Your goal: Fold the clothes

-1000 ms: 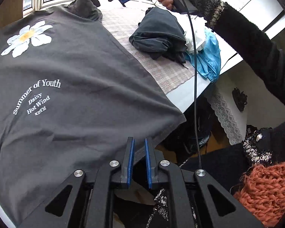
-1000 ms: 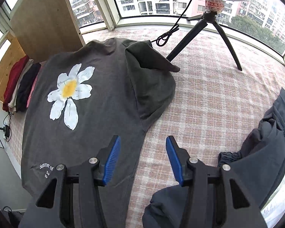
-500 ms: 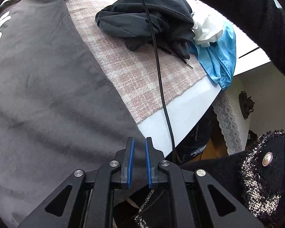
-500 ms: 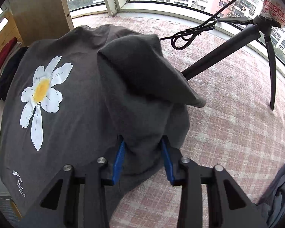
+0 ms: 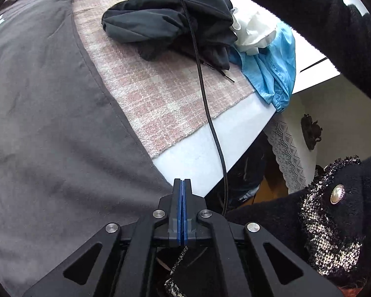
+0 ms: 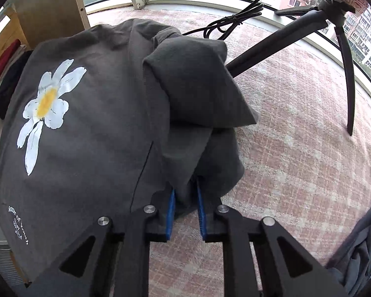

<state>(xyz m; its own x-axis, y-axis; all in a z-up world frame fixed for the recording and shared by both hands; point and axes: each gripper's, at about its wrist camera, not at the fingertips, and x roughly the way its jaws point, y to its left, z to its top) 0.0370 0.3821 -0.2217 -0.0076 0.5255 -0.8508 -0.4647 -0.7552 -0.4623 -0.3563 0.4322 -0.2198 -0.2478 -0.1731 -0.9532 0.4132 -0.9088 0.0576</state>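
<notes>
Your left gripper (image 5: 182, 185) pressed together at the grey T-shirt's (image 5: 49, 123) hem by the table edge (image 5: 200, 153), your right gripper (image 6: 185, 193) clamped on its bunched sleeve (image 6: 195, 94), tripod (image 6: 309, 32) close beyond, daisy print (image 6: 47, 104) facing up on the checked cloth (image 6: 296, 148).

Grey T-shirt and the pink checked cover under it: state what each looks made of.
Grey T-shirt: likely cotton jersey, matte; it drapes in soft folds and carries a flat white print. Pink checked cover: seemingly coarse woven fabric, nubby, with visible weave texture.
</notes>
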